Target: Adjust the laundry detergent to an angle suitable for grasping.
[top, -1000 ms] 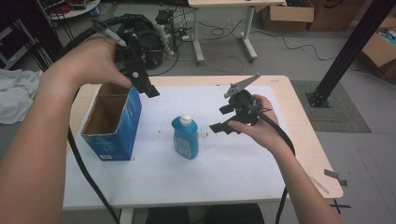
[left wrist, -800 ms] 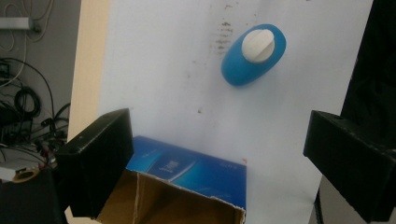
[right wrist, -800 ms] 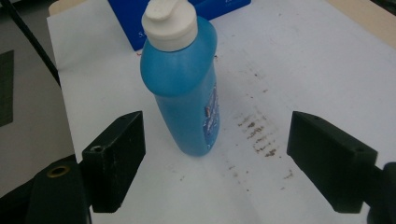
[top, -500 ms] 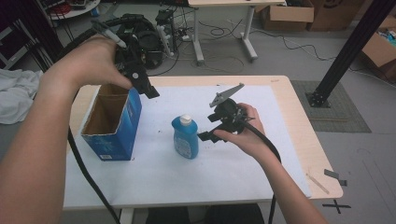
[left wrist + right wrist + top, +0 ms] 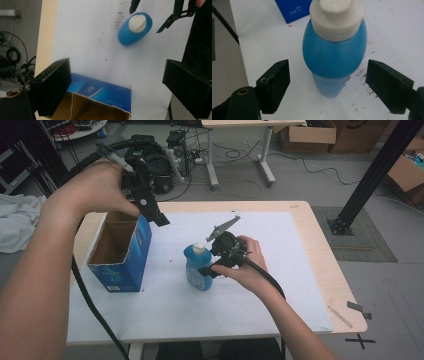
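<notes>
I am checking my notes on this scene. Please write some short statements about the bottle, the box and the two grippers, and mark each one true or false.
1. The blue bottle stands upright on the table. True.
2. The bottle's white cap has been taken off. False: the cap sits on the bottle.
3. The right gripper is clamped on the bottle. False: its jaws stand open on either side of the bottle, with gaps showing.
4. The blue cardboard box is open at the top. True.
5. The left gripper holds the box. False: it hangs above the box, jaws open with nothing between them.
</notes>
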Action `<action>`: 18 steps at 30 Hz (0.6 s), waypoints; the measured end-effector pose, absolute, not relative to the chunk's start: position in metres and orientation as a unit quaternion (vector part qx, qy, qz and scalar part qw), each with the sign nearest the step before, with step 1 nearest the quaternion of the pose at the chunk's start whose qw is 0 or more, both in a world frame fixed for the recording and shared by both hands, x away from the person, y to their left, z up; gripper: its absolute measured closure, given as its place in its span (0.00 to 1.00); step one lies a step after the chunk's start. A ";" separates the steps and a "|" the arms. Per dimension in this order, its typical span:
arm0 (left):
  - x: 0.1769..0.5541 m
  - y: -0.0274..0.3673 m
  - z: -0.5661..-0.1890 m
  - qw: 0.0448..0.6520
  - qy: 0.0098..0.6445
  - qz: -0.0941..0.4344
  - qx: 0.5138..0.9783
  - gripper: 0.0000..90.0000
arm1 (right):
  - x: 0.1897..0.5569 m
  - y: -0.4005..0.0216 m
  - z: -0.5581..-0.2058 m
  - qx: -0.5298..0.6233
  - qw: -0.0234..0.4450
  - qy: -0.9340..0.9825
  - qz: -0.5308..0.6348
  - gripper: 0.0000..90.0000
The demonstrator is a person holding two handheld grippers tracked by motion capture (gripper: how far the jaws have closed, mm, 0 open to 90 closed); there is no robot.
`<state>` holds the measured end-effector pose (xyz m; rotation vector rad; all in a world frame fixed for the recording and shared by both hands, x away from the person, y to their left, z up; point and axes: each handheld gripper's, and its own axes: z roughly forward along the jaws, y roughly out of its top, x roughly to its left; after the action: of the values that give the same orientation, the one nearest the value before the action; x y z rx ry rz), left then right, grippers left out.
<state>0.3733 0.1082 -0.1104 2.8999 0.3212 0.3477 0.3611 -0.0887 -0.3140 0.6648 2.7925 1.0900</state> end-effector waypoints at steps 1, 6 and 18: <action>0.373 0.108 -0.111 0.101 0.109 0.117 0.982 0.10 | 0.361 -0.087 -0.315 0.216 0.034 0.910 0.353 0.23; 0.373 0.108 -0.112 0.101 0.109 0.117 0.982 0.10 | 0.364 -0.080 -0.325 0.229 0.038 0.909 0.347 0.23; 0.373 0.108 -0.113 0.103 0.108 0.117 0.982 0.10 | 0.367 -0.066 -0.336 0.242 0.051 0.907 0.341 0.28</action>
<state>0.3735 0.1080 -0.1126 2.8984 0.3188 0.3448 0.3673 -0.0657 -0.3356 0.7355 2.7601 1.0374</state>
